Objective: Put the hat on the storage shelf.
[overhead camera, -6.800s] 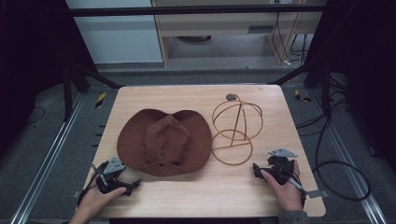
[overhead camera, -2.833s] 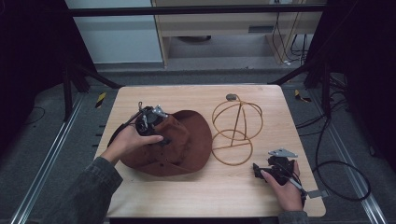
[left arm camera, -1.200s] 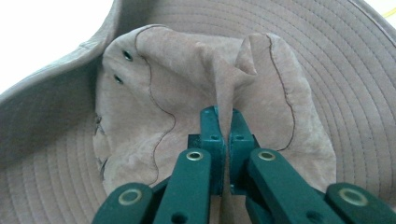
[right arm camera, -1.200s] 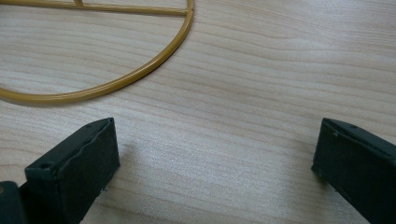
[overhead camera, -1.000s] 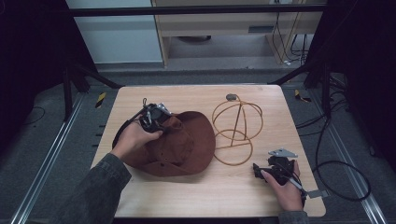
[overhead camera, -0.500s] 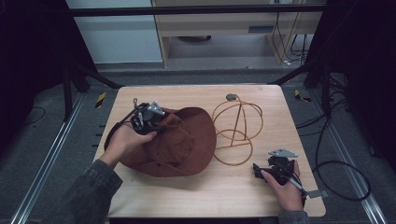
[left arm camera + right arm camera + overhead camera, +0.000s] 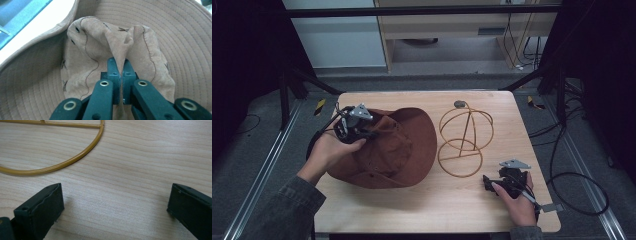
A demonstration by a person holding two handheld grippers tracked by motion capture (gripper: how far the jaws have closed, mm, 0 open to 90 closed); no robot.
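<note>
Left gripper view, brown stitched hat (image 7: 150, 32), crown pinched into a fold, eyelets

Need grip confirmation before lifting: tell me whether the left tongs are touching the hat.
Touching. The left gripper view shows the left tongs shut on a pinched fold of the brown hat's crown.

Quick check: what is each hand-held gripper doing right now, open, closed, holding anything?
Left hand-held gripper: shut on a pinched fold in the crown of the brown fabric brimmed hat.
Right hand-held gripper: open, empty, jaws over the light wooden table.
</note>
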